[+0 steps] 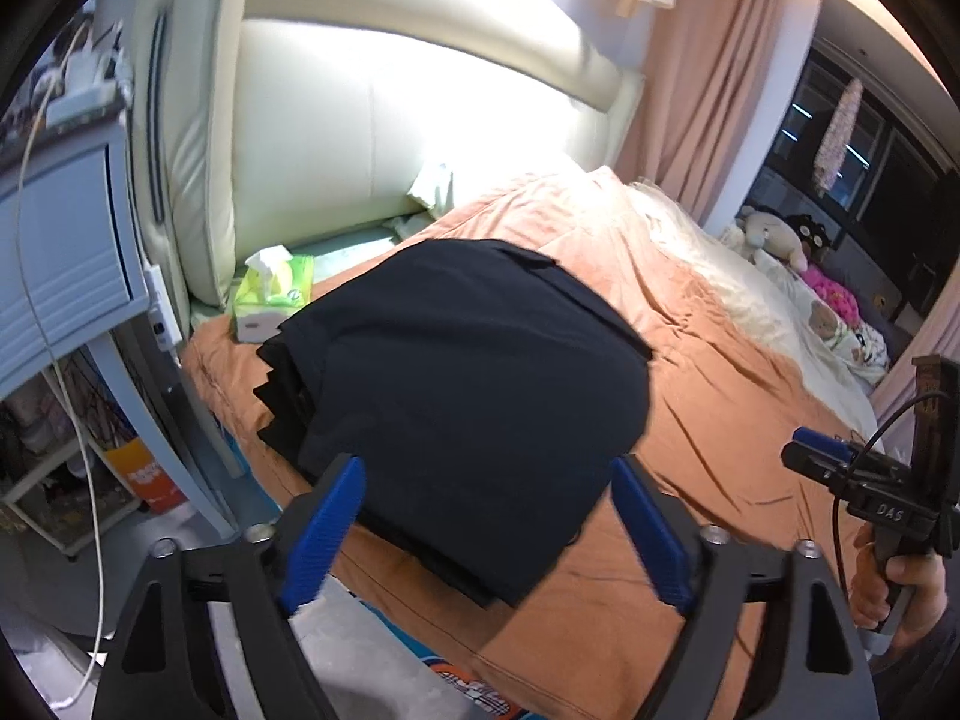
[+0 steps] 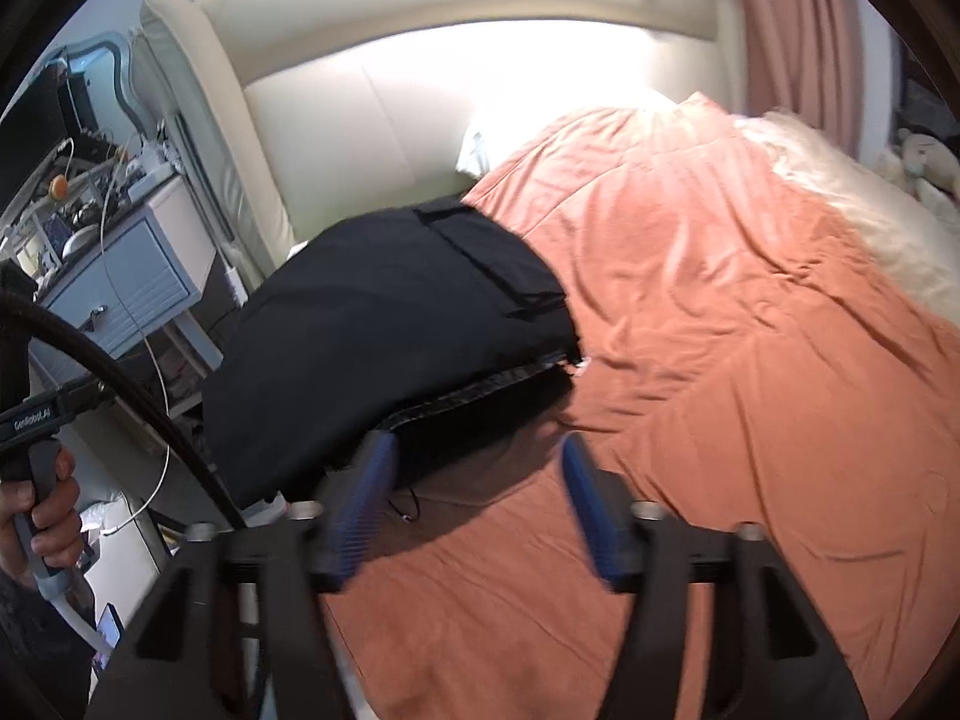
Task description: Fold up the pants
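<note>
The black pants [image 1: 456, 372] lie folded into a thick stack on the orange bedspread [image 1: 690, 396], near the bed's corner closest to the headboard [image 1: 336, 138]. A tissue box [image 1: 273, 294] sits at ten o'clock from the stack, just beside it. The left gripper [image 1: 486, 468] hangs released at six o'clock of the pants, blue pads [image 1: 327, 525] spread wide, gripping nothing. The right gripper [image 2: 477, 450] is also released, its pads apart over bare bedspread at five o'clock of the stack, empty.
</note>
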The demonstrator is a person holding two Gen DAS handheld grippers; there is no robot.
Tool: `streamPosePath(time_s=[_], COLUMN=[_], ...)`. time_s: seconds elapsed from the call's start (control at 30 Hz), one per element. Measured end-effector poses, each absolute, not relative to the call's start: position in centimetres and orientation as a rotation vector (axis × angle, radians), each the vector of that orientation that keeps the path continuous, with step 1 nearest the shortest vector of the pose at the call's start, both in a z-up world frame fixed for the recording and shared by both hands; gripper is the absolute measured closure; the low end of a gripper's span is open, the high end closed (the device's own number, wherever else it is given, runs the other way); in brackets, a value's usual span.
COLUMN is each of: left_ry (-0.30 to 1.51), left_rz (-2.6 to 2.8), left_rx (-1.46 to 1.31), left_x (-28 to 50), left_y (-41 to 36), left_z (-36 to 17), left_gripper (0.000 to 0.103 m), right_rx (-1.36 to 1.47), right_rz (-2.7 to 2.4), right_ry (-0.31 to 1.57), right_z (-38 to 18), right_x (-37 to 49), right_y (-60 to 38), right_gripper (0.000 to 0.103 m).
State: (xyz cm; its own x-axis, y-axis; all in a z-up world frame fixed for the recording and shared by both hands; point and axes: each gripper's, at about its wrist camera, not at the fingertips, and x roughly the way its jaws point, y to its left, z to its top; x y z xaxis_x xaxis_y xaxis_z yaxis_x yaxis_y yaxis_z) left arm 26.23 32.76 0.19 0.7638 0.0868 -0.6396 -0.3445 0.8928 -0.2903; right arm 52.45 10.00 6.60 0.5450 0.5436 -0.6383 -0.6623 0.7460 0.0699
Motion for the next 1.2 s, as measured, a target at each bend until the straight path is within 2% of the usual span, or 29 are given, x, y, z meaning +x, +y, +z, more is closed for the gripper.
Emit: streamPosePath(time_s=[0.07,0.17,0.33,0.7,0.83,1.2], left_ry=[0.655,0.64,0.625,0.595,0.592,0.56], left_rz=[0.235,0.229,0.222,0.166,0.119,0.058], left_rx=[-0.383,-0.349,-0.323,-0.275,-0.258,-0.186], left_x=[25.7,25.0,23.4,19.3,17.6,12.5], left_y=[31.3,29.3,26.3,20.6,18.4,13.3], left_z=[1.0,2.2,3.7,5.6,5.7,6.4], left_gripper=[0.006,0.001,0.001,0.001,0.001,0.001], right_rx=[-0.171,-0.162,-0.166,-0.148,-0.131,-0.105], right_rz=[0.705,0.682,0.638,0.548,0.531,0.47], right_ry=[0.677,0.668,0.633,0.574,0.544,0.549], right_z=[7.1,7.9,8.9,10.7,10.6,9.6], right_x=[51.0,48.9,45.3,36.5,33.1,24.8], right_y=[8.7,6.7,4.3,-0.8,-2.3,-5.8], right_gripper=[0.024,0.02,0.013,0.011,0.0,0.0])
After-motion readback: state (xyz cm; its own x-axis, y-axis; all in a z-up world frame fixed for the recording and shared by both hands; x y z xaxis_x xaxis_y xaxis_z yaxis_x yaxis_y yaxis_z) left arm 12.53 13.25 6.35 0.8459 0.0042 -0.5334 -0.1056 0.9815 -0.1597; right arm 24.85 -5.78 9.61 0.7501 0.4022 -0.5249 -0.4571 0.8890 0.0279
